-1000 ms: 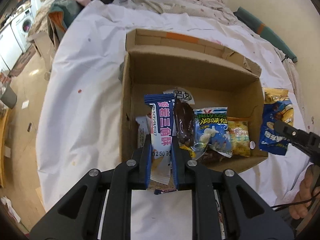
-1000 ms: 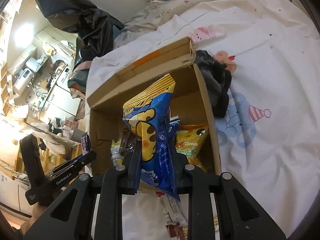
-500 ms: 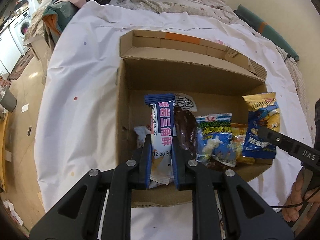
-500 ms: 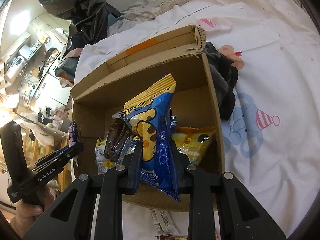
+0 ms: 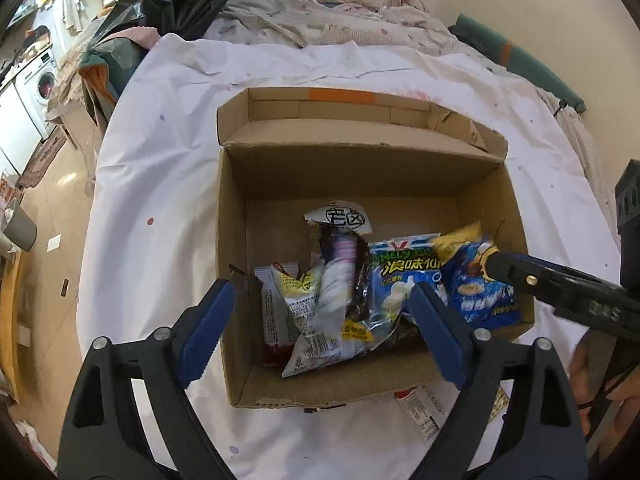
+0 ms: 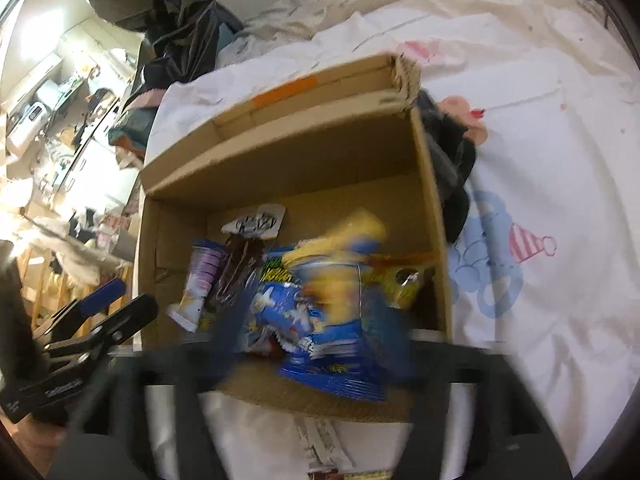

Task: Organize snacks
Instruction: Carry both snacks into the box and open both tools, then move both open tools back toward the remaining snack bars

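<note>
- Left wrist view: the left claw (image 5: 320,316) has just sprung apart, with its blue pads (image 5: 204,328) spread wide and gripping nothing.
- It hangs over the near edge of the cardboard box (image 5: 236,248), which sits on a bed under a white sheet (image 5: 160,184).
- The white-and-purple snack packet (image 5: 336,276) is loose in the box now, blurry, leaning on a dark brown wrapper (image 5: 360,280) and sitting on the pile.
- Next to it in the box are a blue-and-green packet with white lettering (image 5: 400,276) and a white packet with a barcode (image 5: 312,340). A round white label (image 5: 340,216) pokes up behind them.
- The right claw (image 5: 520,276) reaches in from the right over the box's right side, with the blue-and-yellow cookie bag (image 5: 476,292) just under its tip.
- One more wrapper (image 5: 424,408) lies on the sheet outside the box's near wall.
- Right wrist view: super blurry near the camera. The right claw (image 6: 316,344) has also just opened, with its fingers smeared out wide on either side of the cookie bag (image 6: 340,312) and not pinching it.
- The bag is inside the box (image 6: 288,168) near the front wall, on top of the other snacks.
- The left claw (image 6: 108,300) shows at the left edge, open, just outside the box's left wall.
- Some dark cloth (image 6: 452,160) is bunched against the box's right side.
</note>
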Available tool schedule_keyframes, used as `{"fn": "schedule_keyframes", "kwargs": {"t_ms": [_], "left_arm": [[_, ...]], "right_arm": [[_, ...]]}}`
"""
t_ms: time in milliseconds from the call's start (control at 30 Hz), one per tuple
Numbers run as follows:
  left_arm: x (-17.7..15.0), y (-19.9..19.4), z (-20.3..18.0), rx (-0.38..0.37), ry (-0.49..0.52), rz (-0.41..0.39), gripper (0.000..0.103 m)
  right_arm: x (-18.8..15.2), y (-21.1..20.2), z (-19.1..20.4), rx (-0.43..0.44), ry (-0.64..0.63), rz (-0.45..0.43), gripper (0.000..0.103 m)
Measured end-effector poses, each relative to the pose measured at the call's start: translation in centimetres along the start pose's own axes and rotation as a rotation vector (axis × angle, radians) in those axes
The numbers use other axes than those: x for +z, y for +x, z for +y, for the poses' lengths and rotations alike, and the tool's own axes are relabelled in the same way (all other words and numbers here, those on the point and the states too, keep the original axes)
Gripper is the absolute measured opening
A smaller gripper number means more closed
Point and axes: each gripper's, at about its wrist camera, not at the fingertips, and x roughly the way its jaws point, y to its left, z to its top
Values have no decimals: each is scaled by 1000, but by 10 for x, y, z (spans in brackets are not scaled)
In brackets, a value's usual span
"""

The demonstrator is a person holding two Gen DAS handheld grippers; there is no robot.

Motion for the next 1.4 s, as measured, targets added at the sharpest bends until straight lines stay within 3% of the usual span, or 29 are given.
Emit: {"fn": "schedule_keyframes", "kwargs": {"t_ms": [300, 767, 1100, 1400], "left_arm": [[-1, -8, 5, -4, -29, -34, 88], [-14, -34, 20, 55, -96, -120, 88], [-42, -53, 24, 62, -119, -131, 88], [-69, -62, 18, 133, -78, -132, 88]], "right_arm": [[-1, -2, 5, -26, -45, -20, 91], [-17, -42, 15, -49, -76, -137, 91], [-39, -65, 8, -91, -55, -143, 91], [-64, -77, -12, -109, 25, -122, 91]]}}
